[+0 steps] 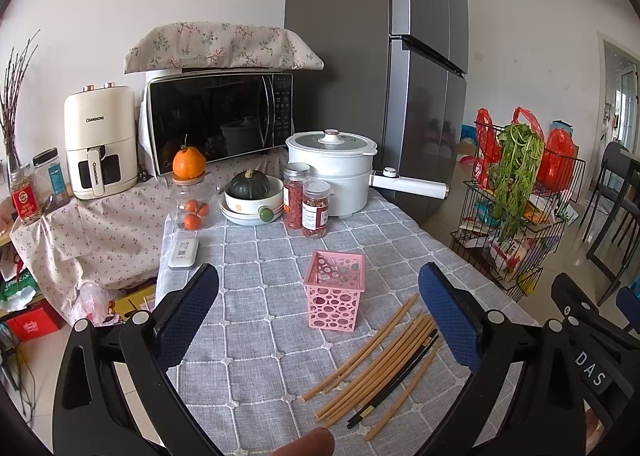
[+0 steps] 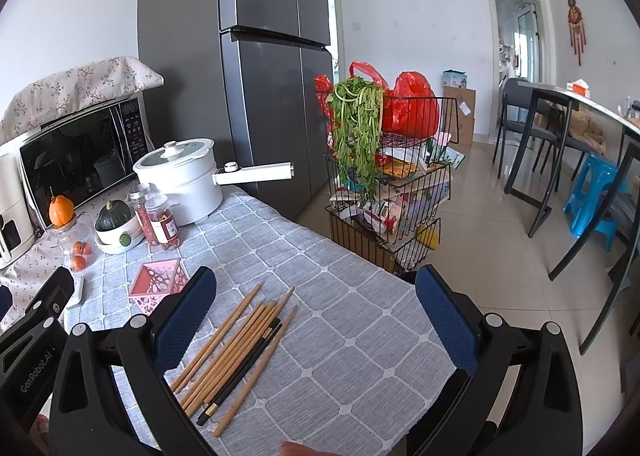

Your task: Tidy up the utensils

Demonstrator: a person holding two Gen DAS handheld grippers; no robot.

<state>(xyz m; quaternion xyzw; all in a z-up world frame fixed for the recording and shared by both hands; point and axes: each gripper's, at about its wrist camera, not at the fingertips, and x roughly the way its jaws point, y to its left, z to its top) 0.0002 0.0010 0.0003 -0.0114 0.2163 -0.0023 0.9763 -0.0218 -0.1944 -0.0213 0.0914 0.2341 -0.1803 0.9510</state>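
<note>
bamboo sticks: loose bundle of tan bamboo chopsticks (image 2: 240,348) with a black pair among them (image 2: 240,372), lying flat on the grey checked-cloth worktop (image 2: 340,316), none picked up yet
landmark: pink perforated plastic square basket (image 1: 335,285), standing upright on the cloth, appears empty
chopsticks vs basket: just beside it, on its near-right side; tips close to the basket, not touching it
long axis: diagonal; far ends point toward the basket's right side, near ends run back toward the cameras
left hand-held gripper (image 1: 318,316): blue pads spread wide, holding nothing; basket sits in line between its fingers, chopsticks toward its right finger
right hand-held gripper (image 2: 316,320): blue pads spread wide, holding nothing; chopsticks lie just inside its left finger, basket farther off beyond that finger
nearer hand: judged the right, bundle is almost under it
next move, judged: the right closes across the sticks' axis, so it needs to shift left and turn to cross the diagonal
risk: thin round sticks may roll or fan out on the cloth
</note>
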